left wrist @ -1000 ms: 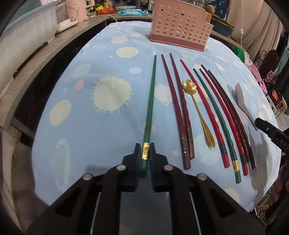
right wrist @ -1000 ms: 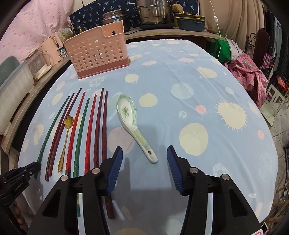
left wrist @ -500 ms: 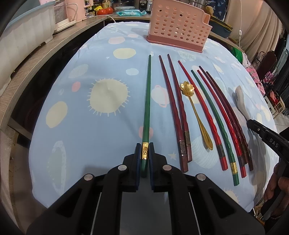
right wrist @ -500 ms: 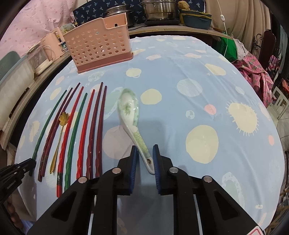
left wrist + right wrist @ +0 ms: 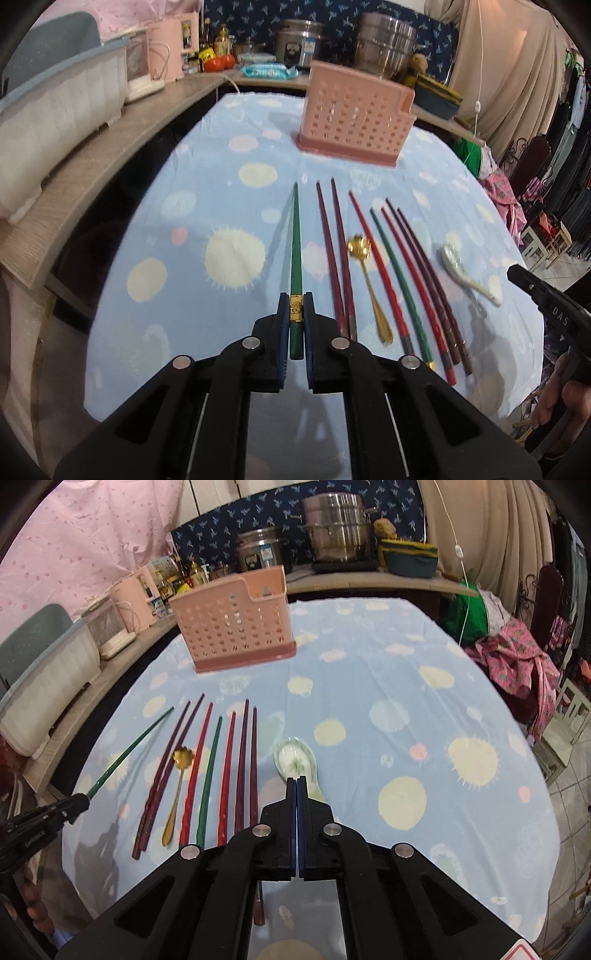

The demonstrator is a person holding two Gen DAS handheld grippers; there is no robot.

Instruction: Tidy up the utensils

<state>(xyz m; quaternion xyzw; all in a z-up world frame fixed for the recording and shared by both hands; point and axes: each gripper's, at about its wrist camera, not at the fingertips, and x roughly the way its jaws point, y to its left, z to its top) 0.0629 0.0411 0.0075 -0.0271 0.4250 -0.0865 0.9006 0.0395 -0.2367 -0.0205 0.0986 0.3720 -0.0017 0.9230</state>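
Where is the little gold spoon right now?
The gold spoon lies flat on the blue tablecloth among the row of chopsticks, between the dark red pair on its left and a bright red chopstick on its right in the left wrist view.

home kitchen/dining corner: stacked stainless steel steamer pot (image 5: 338, 528) and steel rice cooker (image 5: 260, 552) on a wooden counter (image 5: 110, 147), condiment bottles (image 5: 186, 574), blue spotted cloth on tabletop (image 5: 369, 701).
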